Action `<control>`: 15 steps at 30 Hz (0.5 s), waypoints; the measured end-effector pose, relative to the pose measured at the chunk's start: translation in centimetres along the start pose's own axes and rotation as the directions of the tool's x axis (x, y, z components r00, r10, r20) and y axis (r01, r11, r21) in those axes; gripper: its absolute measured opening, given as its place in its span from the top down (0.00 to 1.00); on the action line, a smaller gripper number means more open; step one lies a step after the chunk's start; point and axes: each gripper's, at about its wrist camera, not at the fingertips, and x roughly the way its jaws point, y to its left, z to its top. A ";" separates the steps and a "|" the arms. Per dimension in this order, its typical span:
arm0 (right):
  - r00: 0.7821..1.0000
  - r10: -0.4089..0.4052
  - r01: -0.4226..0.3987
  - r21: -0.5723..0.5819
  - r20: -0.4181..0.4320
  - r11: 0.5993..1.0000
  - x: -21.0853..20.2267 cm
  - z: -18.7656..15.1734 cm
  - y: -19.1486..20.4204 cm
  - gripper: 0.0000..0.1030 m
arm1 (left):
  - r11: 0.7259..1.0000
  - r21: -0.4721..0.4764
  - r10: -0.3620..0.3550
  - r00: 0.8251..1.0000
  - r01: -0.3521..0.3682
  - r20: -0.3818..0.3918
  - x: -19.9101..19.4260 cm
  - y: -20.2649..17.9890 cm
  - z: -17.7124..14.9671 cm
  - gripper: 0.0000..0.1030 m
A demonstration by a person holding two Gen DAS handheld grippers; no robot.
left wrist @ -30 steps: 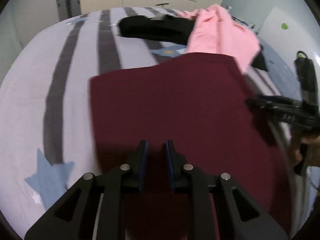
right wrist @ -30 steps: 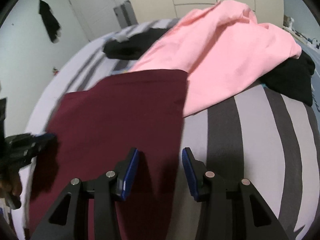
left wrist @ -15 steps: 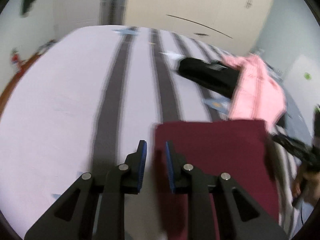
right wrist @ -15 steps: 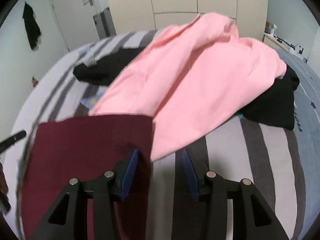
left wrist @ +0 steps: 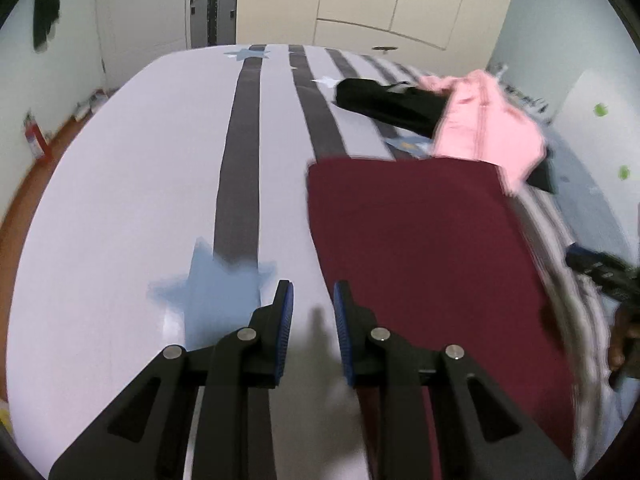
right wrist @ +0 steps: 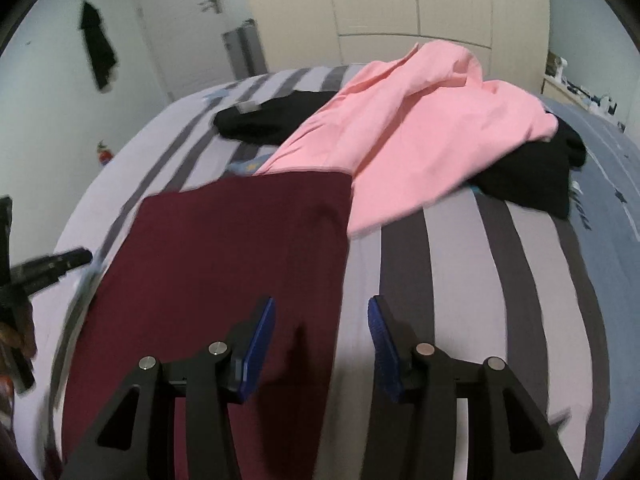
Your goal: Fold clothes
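Note:
A dark maroon garment (left wrist: 420, 240) (right wrist: 240, 240) lies flat and folded on the striped bedspread (left wrist: 140, 180) (right wrist: 460, 280). My left gripper (left wrist: 313, 292) hovers above the bedspread just left of the garment's left edge. Its jaws are opening and there is nothing between them. My right gripper (right wrist: 322, 306) hangs over the garment's right edge, open, with nothing held. Each wrist view also catches the other gripper, the right gripper (left wrist: 600, 268) and the left gripper (right wrist: 52, 266), beside the garment.
A crumpled pink garment (right wrist: 420, 132) (left wrist: 484, 132) overlaps the maroon one's far corner. A black garment (right wrist: 272, 120) (left wrist: 384, 100) lies behind it and another black garment (right wrist: 532, 176) to the right. Cream wardrobe (right wrist: 420, 0) and grey suitcase (left wrist: 212, 16) stand beyond the bed.
Both grippers have lifted off the maroon garment and drawn back. The left one swung left, from over the garment's middle to past its left edge. The garment lies flat, let go.

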 end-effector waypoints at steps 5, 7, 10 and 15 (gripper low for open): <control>0.999 0.033 -0.034 -0.020 -0.040 0.999 -6.2 -7.6 1.4 0.57 | 0.988 -0.152 -0.022 1.000 0.021 -0.005 -9.7 1.7 -9.6 0.60; 0.997 0.042 -0.042 -0.003 -0.057 0.999 -8.6 -10.7 1.9 0.57 | 0.979 -0.205 0.013 1.000 -0.015 -0.009 -13.8 2.2 -14.2 0.52; 0.995 0.054 -0.050 0.044 -0.083 0.998 -12.4 -15.6 2.8 0.57 | 0.962 -0.273 0.017 1.000 -0.022 -0.023 -18.1 2.0 -19.5 0.52; 0.988 0.066 -0.050 0.116 -0.138 0.992 -17.4 -22.8 4.8 0.57 | 0.966 -0.260 -0.020 0.999 0.007 -0.049 -21.5 -0.8 -25.2 0.52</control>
